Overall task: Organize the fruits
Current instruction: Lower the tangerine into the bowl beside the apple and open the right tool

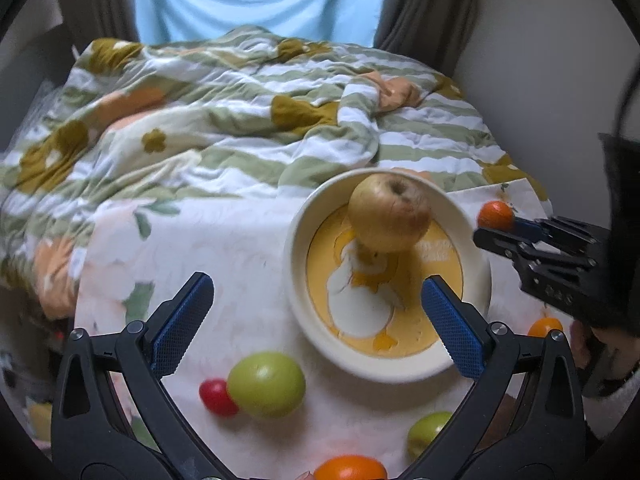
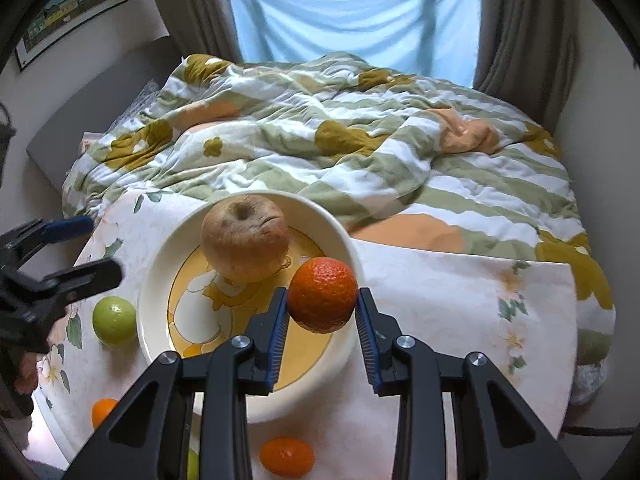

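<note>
A cream bowl point(image 1: 294, 268) with a yellow cartoon bottom stands on a floral cloth and holds one brownish-yellow apple point(image 1: 390, 216). My left gripper point(image 1: 316, 312) is open and empty, its blue pads spread wide just short of the bowl's near-left side. Below it lie a green apple point(image 1: 266, 384) touching a small red fruit point(image 1: 216, 396), a second green apple point(image 1: 428, 432) and an orange point(image 1: 350, 468). My right gripper point(image 2: 322, 308) is shut on a mandarin point(image 2: 322, 294), held above the right side of the bowl point(image 2: 152, 280) next to the apple point(image 2: 244, 238).
The floral cloth point(image 2: 440, 300) covers a small table pushed against a bed with a rumpled striped quilt point(image 2: 320, 140). More oranges point(image 2: 286, 456) point(image 2: 103, 410) and a green apple point(image 2: 114, 320) lie around the bowl. A hand holds the left gripper point(image 2: 86, 248) at the table's left edge.
</note>
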Action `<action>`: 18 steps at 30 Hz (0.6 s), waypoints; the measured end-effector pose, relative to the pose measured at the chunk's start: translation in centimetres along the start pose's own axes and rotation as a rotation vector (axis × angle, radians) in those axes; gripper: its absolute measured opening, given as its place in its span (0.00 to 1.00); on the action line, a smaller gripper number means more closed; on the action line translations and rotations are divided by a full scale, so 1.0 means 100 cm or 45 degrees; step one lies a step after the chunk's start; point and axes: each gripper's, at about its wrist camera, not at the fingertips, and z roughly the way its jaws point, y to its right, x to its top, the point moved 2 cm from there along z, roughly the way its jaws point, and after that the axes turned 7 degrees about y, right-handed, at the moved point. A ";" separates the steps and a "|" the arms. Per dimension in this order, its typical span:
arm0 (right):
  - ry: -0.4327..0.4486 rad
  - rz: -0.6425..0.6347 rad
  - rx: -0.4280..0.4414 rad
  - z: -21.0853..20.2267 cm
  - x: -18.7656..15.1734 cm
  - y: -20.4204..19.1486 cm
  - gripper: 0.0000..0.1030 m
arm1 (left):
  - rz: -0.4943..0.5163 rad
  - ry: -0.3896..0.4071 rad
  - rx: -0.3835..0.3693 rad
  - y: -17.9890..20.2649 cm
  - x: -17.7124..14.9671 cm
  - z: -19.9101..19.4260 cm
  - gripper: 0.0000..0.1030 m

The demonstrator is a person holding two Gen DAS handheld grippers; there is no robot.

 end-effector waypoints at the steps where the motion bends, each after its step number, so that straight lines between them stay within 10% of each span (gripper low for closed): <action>1: -0.003 0.000 0.014 0.005 0.000 0.000 0.30 | -0.005 -0.004 0.010 -0.001 -0.003 -0.001 1.00; 16: -0.048 -0.166 0.004 0.038 0.003 -0.009 0.31 | -0.065 -0.023 0.084 -0.013 -0.023 0.001 1.00; 18: -0.059 -0.182 0.012 0.039 0.001 -0.011 0.48 | -0.069 -0.024 0.096 -0.013 -0.025 0.000 1.00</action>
